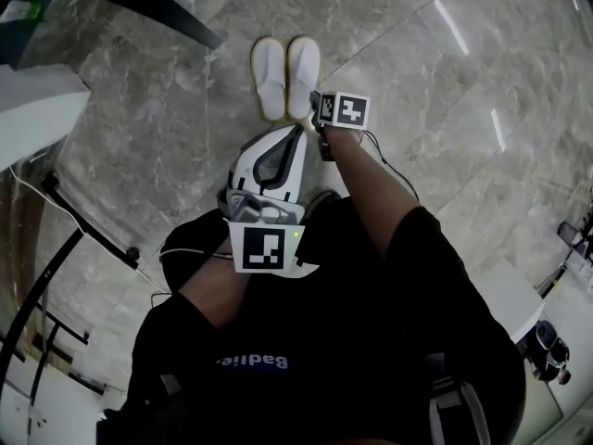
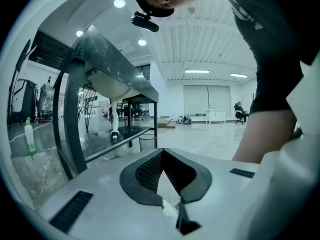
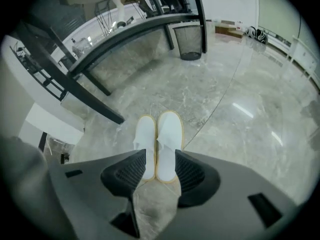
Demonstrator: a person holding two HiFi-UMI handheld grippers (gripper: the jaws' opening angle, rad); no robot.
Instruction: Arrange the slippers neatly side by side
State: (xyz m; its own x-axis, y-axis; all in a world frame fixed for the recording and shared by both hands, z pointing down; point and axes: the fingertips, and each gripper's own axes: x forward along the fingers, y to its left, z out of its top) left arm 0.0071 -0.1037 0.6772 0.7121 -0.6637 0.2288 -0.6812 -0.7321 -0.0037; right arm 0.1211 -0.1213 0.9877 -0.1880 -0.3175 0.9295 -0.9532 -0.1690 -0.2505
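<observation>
Slippers (image 1: 285, 77) look basically done to me: two white ones with yellowish trim, lying flat on the marble floor (image 1: 445, 82), pointing the same way, long sides touching, ends about level. They sit out on open floor, not far from the dark slanted table leg (image 1: 176, 12). Right gripper (image 3: 160, 153) hangs over the pair's near end with its jaws spread wide and nothing pinched. In its own view both slippers show in the gap, but the pads don't press on either one, so my guess is it's there to check or nudge the pair, not carry it. Left gripper (image 2: 161, 154) is pulled up near the person's body and pointed out into the room. Its jaws are closed to a narrow V with the tips meeting and nothing in there, which reads as parked out of the way. As for writing, there's light print across the dark shirt (image 1: 252, 362) that I can't read for sure from this angle. The marker cubes (image 1: 345, 109) only carry black-and-white square patterns, no words. No brand visible on the slippers.
</observation>
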